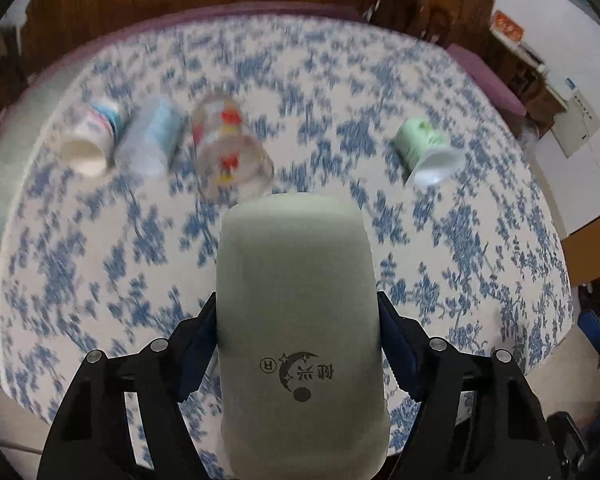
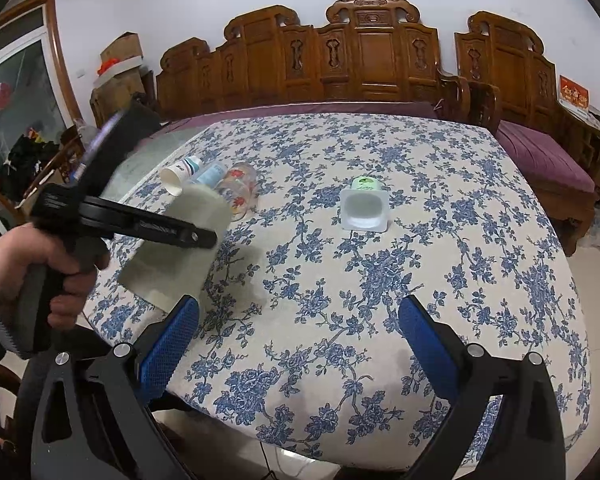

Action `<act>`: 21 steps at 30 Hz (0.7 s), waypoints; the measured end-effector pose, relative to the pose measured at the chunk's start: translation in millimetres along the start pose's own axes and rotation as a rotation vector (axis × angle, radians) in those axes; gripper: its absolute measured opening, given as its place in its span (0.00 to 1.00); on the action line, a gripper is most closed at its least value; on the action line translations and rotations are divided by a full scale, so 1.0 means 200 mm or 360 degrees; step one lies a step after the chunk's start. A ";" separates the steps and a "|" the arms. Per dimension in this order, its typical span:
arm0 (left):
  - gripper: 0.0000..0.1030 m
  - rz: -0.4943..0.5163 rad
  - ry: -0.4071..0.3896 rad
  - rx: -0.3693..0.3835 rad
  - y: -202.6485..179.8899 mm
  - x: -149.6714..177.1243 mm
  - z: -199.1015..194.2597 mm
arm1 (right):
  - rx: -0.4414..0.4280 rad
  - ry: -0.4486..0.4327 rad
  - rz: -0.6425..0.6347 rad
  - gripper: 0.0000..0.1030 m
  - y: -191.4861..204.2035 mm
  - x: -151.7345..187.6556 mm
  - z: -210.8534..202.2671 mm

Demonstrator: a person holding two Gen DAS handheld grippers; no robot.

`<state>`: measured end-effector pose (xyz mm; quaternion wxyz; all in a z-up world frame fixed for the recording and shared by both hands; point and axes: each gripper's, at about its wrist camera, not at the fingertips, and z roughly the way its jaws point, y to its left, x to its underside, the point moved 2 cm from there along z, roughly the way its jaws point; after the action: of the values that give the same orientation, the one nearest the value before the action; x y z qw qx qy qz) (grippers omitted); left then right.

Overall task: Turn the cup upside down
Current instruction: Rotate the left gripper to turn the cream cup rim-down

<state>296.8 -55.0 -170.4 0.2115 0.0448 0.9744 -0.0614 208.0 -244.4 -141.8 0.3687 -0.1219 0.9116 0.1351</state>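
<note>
Both views carry strong fisheye distortion: straight edges bow outward and black vignette arcs fill the corners.

Left wrist view: heavy motion blur. The floral tablecloth (image 1: 100, 264) pattern smears, and the glass cup (image 1: 228, 148) and green cup (image 1: 424, 148) lack crisp outlines. The grey cup (image 1: 300, 332) close to the lens is comparatively sharp; its printed logo is readable.

Right wrist view: mostly sharp. Tablecloth print and the carved wooden bench (image 2: 364, 56) resolve clearly. Blur is limited to the left gripper (image 2: 204, 236) and the person's hand (image 2: 56, 276).

Illumination is soft, even and moderately bright. Daylight shows through the window (image 2: 16, 100) at left. Shadows on the cloth are faint and diffuse. No harsh glare.
</note>
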 end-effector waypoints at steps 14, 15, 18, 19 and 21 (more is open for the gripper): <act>0.69 0.0109 -0.0380 -0.0015 -0.12 -0.18 0.14 | 0.0013 0.0030 0.0040 0.98 -0.05 0.02 0.04; 0.69 0.0120 -0.0408 -0.0019 -0.14 -0.19 0.15 | 0.0014 0.0028 0.0044 0.98 -0.06 0.01 0.04; 0.69 0.0149 -0.0471 -0.0021 -0.17 -0.24 0.18 | 0.0021 0.0022 0.0046 0.98 -0.07 0.01 0.04; 0.69 0.0160 -0.0486 -0.0026 -0.18 -0.24 0.19 | 0.0021 0.0020 0.0049 0.98 -0.07 0.01 0.04; 0.69 0.0193 -0.0541 -0.0051 -0.21 -0.26 0.20 | 0.0018 0.0017 0.0056 0.98 -0.07 0.00 0.03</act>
<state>354.6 -104.6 -180.5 0.3771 0.0890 0.9210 -0.0397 216.9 -255.6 -149.0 0.3620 -0.1045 0.9163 0.1357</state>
